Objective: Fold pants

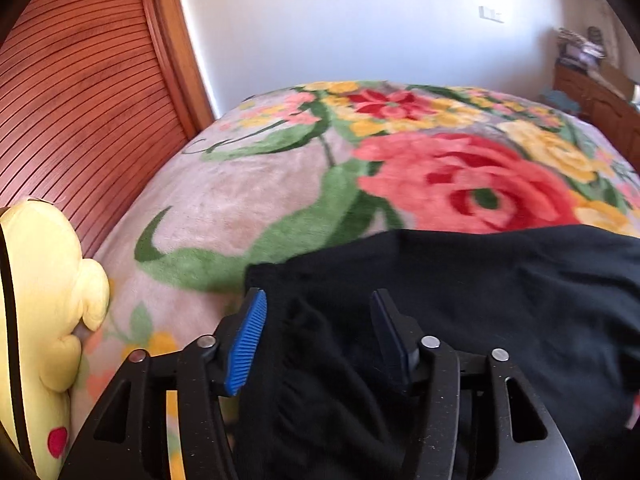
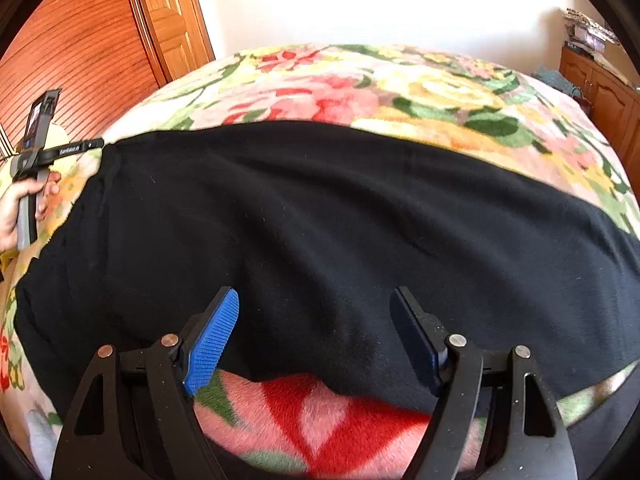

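The soft black pants [image 2: 320,220] lie lengthwise across the floral-blanketed bed [image 2: 440,92], elastic waistband end under the left claw [image 1: 318,340], nearer edge under the right claw [image 2: 316,336], both claws open, holding nothing.

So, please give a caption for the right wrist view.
Open right gripper over black pants spread on a floral blanket.

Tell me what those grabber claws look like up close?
Each gripper, left and right, has two black plastic fingers with cut-out holes and round silver pins at the joints. The pads are ridged and blue, bright on one side, darker on the other. The left one's handle looks grey, with white lettering on a black bar.
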{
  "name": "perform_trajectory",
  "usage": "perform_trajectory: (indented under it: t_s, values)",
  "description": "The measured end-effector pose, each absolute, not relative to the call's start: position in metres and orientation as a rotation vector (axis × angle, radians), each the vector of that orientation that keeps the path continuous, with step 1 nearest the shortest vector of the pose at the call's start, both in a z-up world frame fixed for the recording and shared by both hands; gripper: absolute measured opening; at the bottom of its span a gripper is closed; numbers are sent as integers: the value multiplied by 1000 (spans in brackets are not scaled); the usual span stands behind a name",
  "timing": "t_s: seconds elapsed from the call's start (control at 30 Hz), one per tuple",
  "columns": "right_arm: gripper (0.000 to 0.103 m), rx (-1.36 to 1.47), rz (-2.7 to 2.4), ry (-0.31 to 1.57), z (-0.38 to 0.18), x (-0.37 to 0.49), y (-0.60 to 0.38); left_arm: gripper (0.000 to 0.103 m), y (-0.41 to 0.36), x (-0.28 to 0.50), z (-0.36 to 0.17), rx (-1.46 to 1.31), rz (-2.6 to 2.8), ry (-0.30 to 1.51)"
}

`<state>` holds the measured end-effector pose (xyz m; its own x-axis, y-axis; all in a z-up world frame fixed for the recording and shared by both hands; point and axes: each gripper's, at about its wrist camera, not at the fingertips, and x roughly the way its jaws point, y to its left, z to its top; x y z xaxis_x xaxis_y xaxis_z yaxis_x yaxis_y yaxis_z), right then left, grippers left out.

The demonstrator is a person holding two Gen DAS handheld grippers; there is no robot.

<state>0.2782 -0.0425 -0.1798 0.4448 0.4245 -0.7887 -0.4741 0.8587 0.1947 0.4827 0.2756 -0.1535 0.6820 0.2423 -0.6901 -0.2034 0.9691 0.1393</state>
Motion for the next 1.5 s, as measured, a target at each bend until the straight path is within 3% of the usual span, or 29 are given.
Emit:
perform_trajectory:
  t_s: [0.33, 0.8, 1.13, 1.5]
  values:
    - [79, -34, 488, 886, -120, 252, -93, 68, 199, 407, -92, 38, 45, 737]
    - [79, 10, 351, 864, -66, 206, -203, 68, 56, 331, -41, 176, -225, 738]
    - [79, 29, 224, 884, -73, 200, -272, 68, -18, 315, -54, 149, -355, 803]
    - [79, 1, 191, 896, -91, 204, -284, 68, -14, 319, -101, 141, -363, 938]
